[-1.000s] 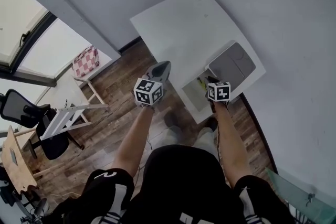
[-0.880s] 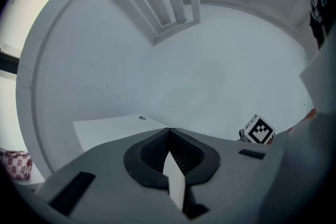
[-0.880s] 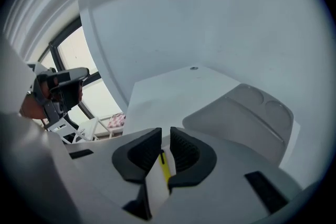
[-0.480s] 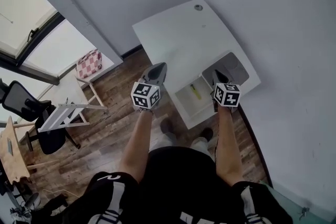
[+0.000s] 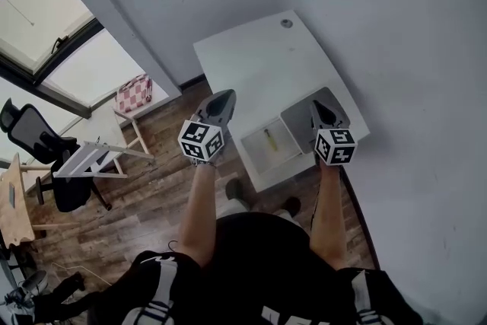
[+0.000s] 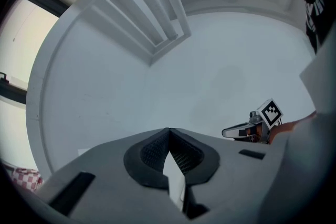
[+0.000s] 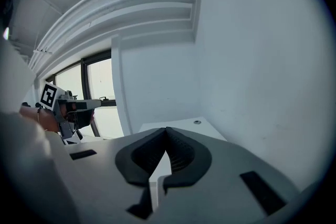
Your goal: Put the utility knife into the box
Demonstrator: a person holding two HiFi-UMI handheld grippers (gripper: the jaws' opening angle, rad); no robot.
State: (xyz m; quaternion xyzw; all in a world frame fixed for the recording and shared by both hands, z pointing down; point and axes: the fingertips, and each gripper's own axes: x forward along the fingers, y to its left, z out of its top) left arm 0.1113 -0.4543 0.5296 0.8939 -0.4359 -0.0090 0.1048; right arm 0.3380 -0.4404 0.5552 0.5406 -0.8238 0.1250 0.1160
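Observation:
The yellow utility knife (image 5: pixel 269 139) lies inside the open white box (image 5: pixel 256 154) at the near edge of the white table (image 5: pixel 259 61). The box's grey lid (image 5: pixel 300 120) is folded out to the right. My right gripper (image 5: pixel 326 112) hovers over that lid, shut and empty, clear of the knife. My left gripper (image 5: pixel 217 104) hangs off the table's left edge over the floor, also shut with nothing held. In the left gripper view the jaws (image 6: pixel 168 131) meet at the tips; in the right gripper view the jaws (image 7: pixel 167 131) meet too.
The table has a round cable hole (image 5: pixel 286 23) at its far end and stands against a grey wall. A small white side table with a pink checked bag (image 5: pixel 134 96), an office chair (image 5: pixel 34 148) and wooden floor (image 5: pixel 152 186) lie to the left.
The right gripper has left the box and moved right over the lid, empty; the knife now lies in the box. The left gripper has drifted slightly left.

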